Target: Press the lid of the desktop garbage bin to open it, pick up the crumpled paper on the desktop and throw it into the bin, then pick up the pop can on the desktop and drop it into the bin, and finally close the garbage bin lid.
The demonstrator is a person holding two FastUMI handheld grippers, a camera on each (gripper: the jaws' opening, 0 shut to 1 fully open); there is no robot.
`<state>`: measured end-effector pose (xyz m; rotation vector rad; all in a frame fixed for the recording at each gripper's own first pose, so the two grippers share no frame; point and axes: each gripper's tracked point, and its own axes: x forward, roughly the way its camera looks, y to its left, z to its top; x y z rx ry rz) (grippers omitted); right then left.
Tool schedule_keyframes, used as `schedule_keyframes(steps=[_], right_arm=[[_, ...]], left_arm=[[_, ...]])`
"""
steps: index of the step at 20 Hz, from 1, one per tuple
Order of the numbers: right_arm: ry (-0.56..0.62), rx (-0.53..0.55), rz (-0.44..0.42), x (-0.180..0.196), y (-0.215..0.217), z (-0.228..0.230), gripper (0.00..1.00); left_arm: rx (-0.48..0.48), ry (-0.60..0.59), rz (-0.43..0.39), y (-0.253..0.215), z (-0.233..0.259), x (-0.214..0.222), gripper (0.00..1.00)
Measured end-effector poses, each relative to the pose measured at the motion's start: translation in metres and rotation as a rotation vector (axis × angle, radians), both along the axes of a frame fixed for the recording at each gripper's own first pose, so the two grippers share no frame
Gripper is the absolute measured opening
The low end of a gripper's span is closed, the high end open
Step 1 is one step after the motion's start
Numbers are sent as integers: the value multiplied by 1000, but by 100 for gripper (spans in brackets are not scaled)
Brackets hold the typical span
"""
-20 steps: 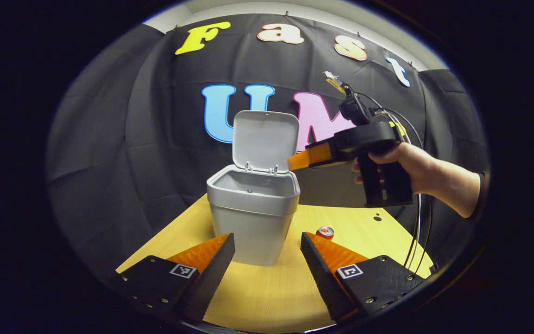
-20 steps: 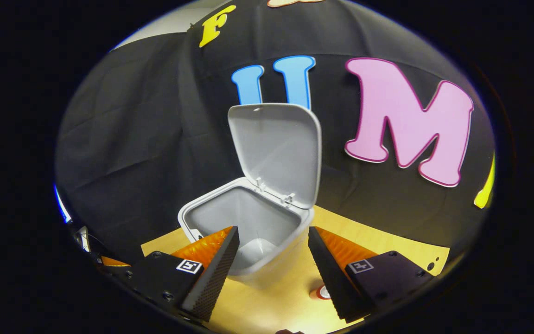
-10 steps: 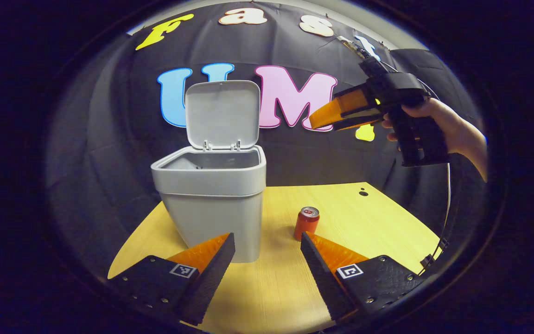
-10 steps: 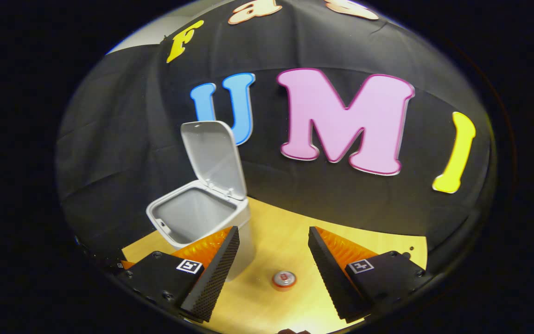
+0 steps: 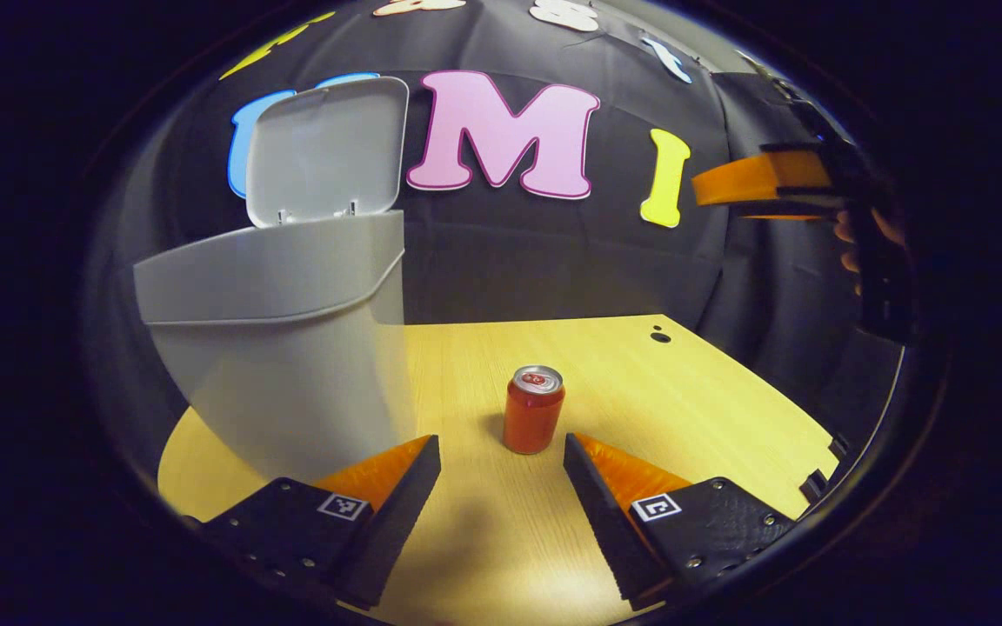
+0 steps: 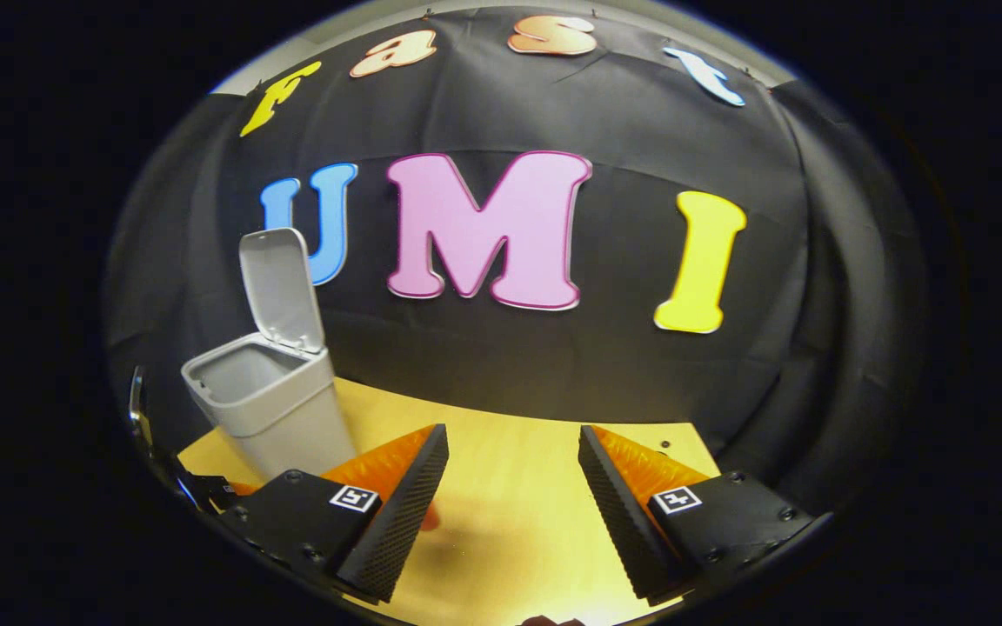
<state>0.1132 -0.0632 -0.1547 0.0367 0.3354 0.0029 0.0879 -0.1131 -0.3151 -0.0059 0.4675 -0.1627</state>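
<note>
in the left gripper view, the left gripper sits at the bottom of the picture. its jaws are wide apart and nothing is between them. it hangs just above the yellow wooden table. the red pop can stands upright on the table, near the middle of the picture, just past the gap between the two fingers. the fingers are near the can but do not touch it.

the grey garbage bin fills the left side of this picture. it stands on the table, close to the can but not touching it. its lid is open and stands up at the upper left, in front of the black cloth wall.

the right gripper shows at the upper right edge of this picture, high above the table, well apart from the can. a hand holds it. its fingers look close together from this side, but i cannot tell for sure here.

in the right gripper view, that gripper's own jaws show at the bottom of the picture, wide apart and holding nothing. the bin is at the lower left, with its lid standing up open. a small bit of the red can peeks out beside the left finger. the crumpled paper is not something i can make out.
</note>
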Motion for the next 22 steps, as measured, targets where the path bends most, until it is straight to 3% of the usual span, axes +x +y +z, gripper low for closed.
schedule_keyframes(steps=[7, 22], right_arm=[[-21, 2, -113, -38, -36, -37, 98], [101, 40, -58, -56, -21, -98, 98]], left_arm=[[37, -16, -34, -27, -36, 61, 95], [59, -32, -74, -50, -84, 113, 95]])
